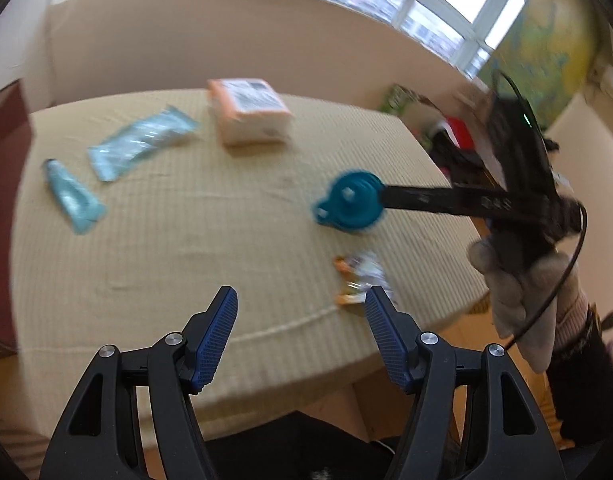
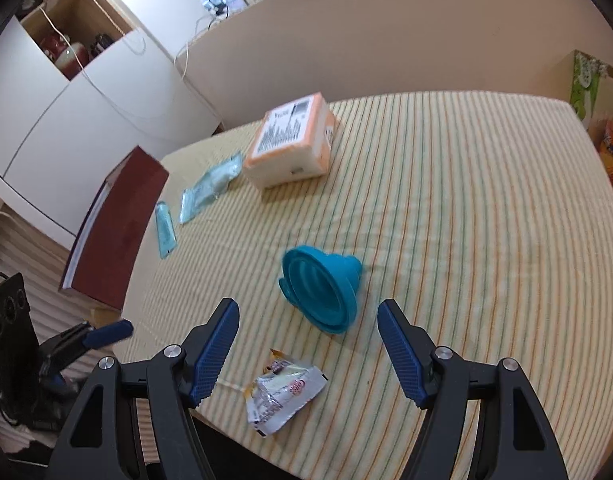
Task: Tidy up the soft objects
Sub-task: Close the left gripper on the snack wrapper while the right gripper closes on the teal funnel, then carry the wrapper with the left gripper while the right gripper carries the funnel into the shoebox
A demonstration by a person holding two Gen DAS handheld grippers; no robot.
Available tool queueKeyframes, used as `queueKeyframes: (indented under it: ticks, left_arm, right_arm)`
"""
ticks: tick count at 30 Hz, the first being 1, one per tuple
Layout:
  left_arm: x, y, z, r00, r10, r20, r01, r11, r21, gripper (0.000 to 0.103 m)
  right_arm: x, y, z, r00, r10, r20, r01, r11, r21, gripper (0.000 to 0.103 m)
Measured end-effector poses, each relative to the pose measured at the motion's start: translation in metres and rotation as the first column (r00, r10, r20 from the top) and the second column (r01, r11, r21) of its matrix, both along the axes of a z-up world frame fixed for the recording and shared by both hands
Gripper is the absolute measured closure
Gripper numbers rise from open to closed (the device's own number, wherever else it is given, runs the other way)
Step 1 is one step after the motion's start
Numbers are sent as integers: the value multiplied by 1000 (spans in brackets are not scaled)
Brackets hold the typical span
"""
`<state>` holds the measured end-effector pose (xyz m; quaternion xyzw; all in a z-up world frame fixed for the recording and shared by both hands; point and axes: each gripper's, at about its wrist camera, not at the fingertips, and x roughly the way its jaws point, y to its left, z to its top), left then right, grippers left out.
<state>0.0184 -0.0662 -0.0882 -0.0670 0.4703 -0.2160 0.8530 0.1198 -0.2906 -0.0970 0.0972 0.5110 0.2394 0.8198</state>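
- Nothing looked sorted: funnel point(image 2: 322, 292), wrapper point(image 2: 284, 396), tissue pack point(image 2: 292, 144) and pouches point(image 2: 210, 188) lay scattered on the counter point(image 2: 466, 240).
- Left tongs point(image 1: 300, 320) and right tongs point(image 2: 308, 328) both gaped, empty.

A: What stands ahead of the right gripper point(image 2: 308, 346)?
B: The teal funnel point(image 2: 324, 290), with the crumpled packet point(image 2: 284, 398) near the table point(image 2: 486, 208) edge.
A: And farther back?
B: The orange pack point(image 2: 292, 144), blue pouch point(image 2: 210, 188) and tube point(image 2: 165, 229). Open striped cloth lies to the right.
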Motion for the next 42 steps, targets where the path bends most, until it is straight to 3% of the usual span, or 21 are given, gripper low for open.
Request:
queueKeyframes:
  ticks: [6,14,25,28,33,35,38,42]
  left_arm:
    - [9,-46,-18,994,-82,-72,84,996,20,37]
    - [25,-79,-41,988,-95,-121,102,993,51,37]
    - [30,-101,-54,991,-83,-105,95,989,114,37]
    - [25,-105,-53,993,-84,-85,96,986,138,39]
    - [23,-104,-54,996,-71,-55,80,980,183,61]
    - [23,-102,-54,996,-65,-56,74,981,179,66]
    - [22,-99,-55,997,-56,-56,64,983,169,68]
    - [22,-93,-52,998,-50,-44,56,985,163,71]
  right_arm:
    - [8,7,-6,999,53,4,-53,997,-47,35]
    - [31,4,-18,997,71,-42,-72,997,-25,35]
    - [48,0,-31,995,77,-62,-78,997,-11,41]
    - [48,2,-30,994,92,-55,-93,995,-24,49]
    - [47,8,-31,992,116,-46,-118,992,-42,57]
    - [47,9,-32,991,123,-53,-125,991,-40,70]
    - [48,9,-35,991,122,-63,-125,991,-42,82]
    - [48,3,-36,993,102,-63,-104,994,-35,86]
